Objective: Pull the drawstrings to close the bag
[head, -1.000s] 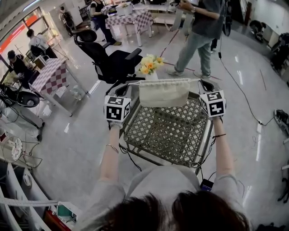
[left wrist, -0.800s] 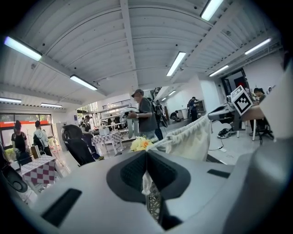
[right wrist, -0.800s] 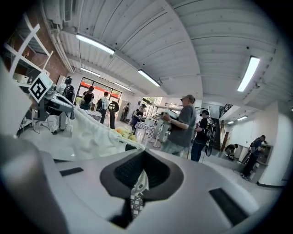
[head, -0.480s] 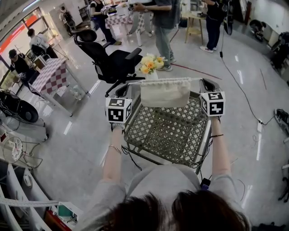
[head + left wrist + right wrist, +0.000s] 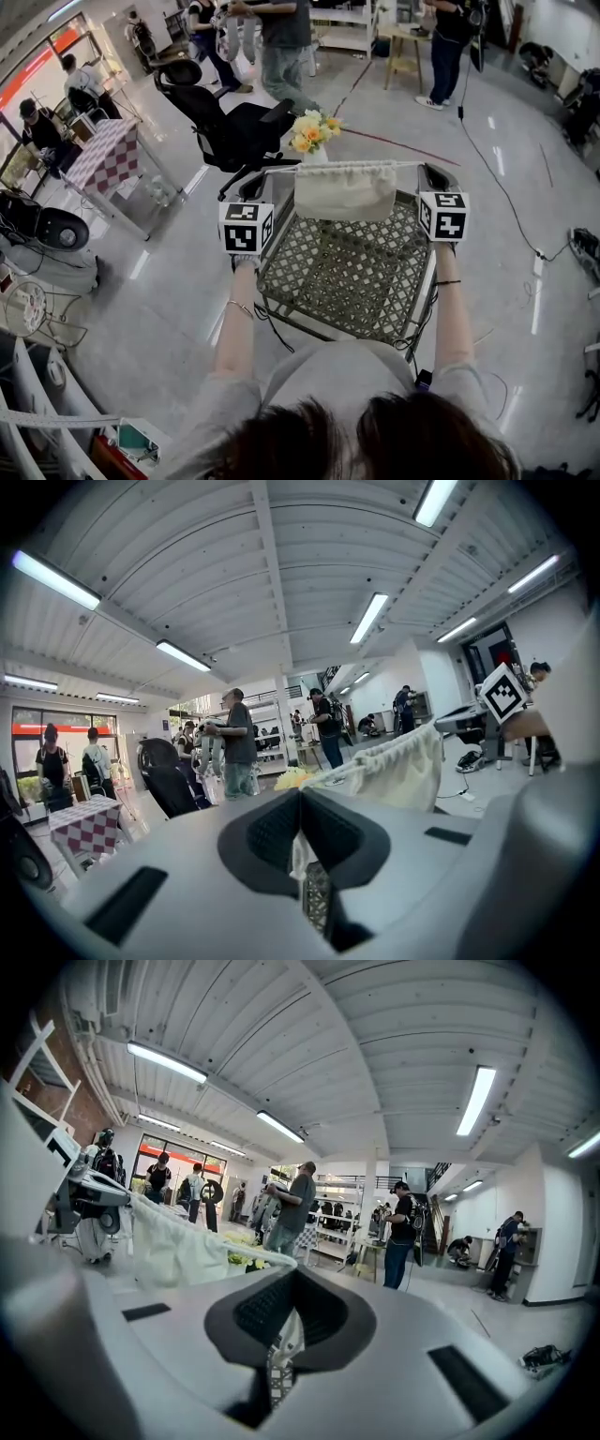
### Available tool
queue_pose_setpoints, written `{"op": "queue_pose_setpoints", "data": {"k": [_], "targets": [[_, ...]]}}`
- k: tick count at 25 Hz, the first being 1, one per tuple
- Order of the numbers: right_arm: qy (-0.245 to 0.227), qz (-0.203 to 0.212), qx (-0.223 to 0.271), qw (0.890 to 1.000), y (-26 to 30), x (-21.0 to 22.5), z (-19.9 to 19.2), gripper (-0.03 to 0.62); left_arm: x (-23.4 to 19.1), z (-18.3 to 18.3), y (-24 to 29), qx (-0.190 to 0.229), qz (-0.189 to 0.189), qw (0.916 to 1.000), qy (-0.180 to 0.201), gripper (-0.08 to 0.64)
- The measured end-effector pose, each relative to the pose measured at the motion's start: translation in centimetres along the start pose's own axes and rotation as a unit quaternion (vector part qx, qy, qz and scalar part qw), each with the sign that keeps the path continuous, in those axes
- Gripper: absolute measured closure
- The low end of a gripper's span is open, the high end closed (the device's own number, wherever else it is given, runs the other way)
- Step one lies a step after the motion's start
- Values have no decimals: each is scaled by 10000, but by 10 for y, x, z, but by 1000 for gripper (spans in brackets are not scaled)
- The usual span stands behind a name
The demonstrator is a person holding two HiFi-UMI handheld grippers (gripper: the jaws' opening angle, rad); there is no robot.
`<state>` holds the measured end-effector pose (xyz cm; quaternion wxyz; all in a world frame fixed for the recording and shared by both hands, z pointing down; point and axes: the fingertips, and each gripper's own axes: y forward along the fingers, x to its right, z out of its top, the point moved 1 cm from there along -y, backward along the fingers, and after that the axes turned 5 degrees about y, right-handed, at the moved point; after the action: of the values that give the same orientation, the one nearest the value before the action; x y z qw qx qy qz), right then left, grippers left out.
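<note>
Above the lattice table (image 5: 349, 281), the bag (image 5: 345, 192) is hanging from its taut drawstring (image 5: 281, 170), stretched between both grippers. The left gripper (image 5: 300, 832) is pinching one end, jaws closed on it; the right gripper (image 5: 286, 1321) is clamping the other likewise. Flowers (image 5: 312, 133) are standing just behind the bag.

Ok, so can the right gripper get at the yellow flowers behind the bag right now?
Probably not. The right gripper is shut on a drawstring pulled taut to the bag, and the flowers stand beyond the bag. It would likely have to let go of the string first.
</note>
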<state>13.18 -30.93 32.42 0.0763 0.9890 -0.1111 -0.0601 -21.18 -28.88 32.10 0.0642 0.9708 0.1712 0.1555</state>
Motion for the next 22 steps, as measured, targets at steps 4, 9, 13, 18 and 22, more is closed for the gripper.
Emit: {"op": "queue_pose_setpoints", "data": {"k": [4,9,13,18,22], "targets": [[185,-68,32,9998,-1,8,-1,571,3,0,1,5,36,10000,-60,534],[314,-174,69,9993,-3,14,-4,571,6,-1,1,45,70,9999,-117,534],[445,-230,111,9987,-2,18,-2,571,5,3,3,97,113,9997,-210,534],[653,-297,178,9973,-2,23,-1,571,5,7,4,176,185,9991,-344,534],[848,-357,236,9955,-3,25,-2,571,4,6,4,238,248,9982,-488,534]]}}
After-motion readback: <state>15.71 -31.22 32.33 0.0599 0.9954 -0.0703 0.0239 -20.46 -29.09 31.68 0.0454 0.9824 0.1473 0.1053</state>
